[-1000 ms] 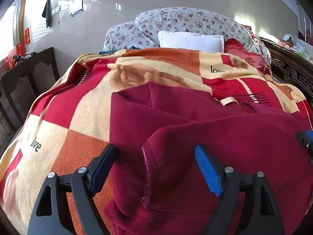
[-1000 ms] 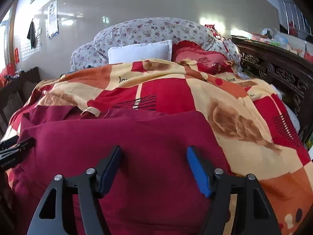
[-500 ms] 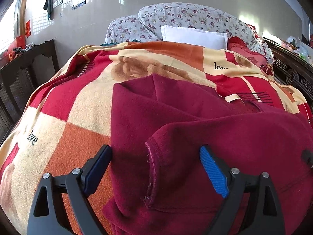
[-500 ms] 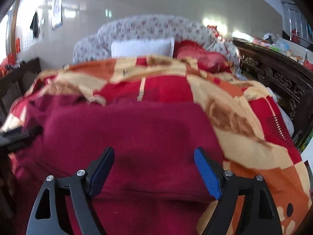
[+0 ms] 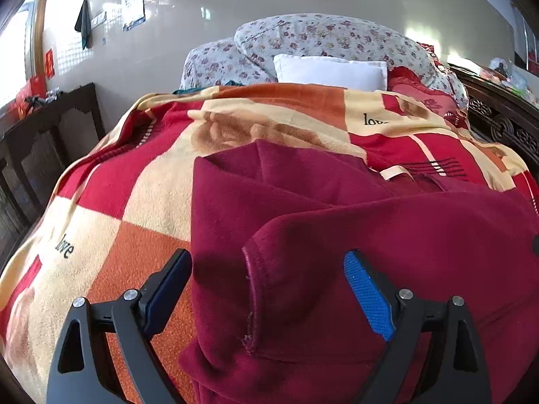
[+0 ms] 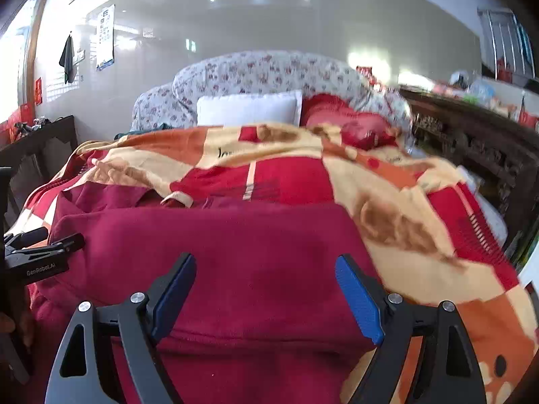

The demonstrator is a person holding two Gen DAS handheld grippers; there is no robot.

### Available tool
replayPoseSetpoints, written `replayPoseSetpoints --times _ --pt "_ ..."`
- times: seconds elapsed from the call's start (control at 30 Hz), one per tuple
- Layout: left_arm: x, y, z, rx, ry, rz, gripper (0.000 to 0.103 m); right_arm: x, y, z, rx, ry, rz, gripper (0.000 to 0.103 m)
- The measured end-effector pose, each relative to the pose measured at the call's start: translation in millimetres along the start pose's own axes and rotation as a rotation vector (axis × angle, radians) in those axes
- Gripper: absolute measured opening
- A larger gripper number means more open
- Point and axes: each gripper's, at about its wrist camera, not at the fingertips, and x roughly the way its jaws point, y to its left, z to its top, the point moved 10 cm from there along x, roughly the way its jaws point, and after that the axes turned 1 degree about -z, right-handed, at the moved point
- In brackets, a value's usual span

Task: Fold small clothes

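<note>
A dark red fleece garment [image 5: 353,229] lies partly folded on a checked red, orange and cream blanket [image 5: 134,202]. A stitched hem edge [image 5: 252,289] of its top layer runs between my left fingers. My left gripper [image 5: 267,286] is open and empty just above the garment's near left part. The garment also fills the near part of the right wrist view [image 6: 235,252]. My right gripper [image 6: 266,293] is open and empty above its near right part. The left gripper shows at the left edge of the right wrist view [image 6: 43,249].
The blanket [image 6: 421,229] covers a bed. A white pillow [image 5: 331,70] and floral bedding [image 5: 320,37] are piled at the head. A dark carved wooden frame [image 6: 481,155] runs along the right side. Dark wooden furniture [image 5: 40,148] stands to the left.
Both grippers have drawn back and up a little from the garment, staying open. The right wrist view has lifted, showing more of the wall. The garment has not moved.
</note>
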Motion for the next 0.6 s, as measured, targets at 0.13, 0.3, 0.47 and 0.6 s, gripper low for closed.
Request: replayPoseSetpoints --times 0.13,0.3,0.47,0.6 --pt "1 -2 -1 0.011 0.007 0.003 0.091 5 -6 -3 0.027 0.020 -0.001 0.088" --pt "3 -2 -3 0.005 0.016 0.002 0.091 16 -7 -12 0.024 0.062 -0.011 0.088" --pt "5 -3 -5 0.006 0.025 0.002 0.092 19 -6 -15 0.008 0.072 -0.015 0.091" --pt "6 -2 -6 -0.002 0.032 -0.002 0.092 13 -6 -11 0.014 0.045 -0.005 0.091"
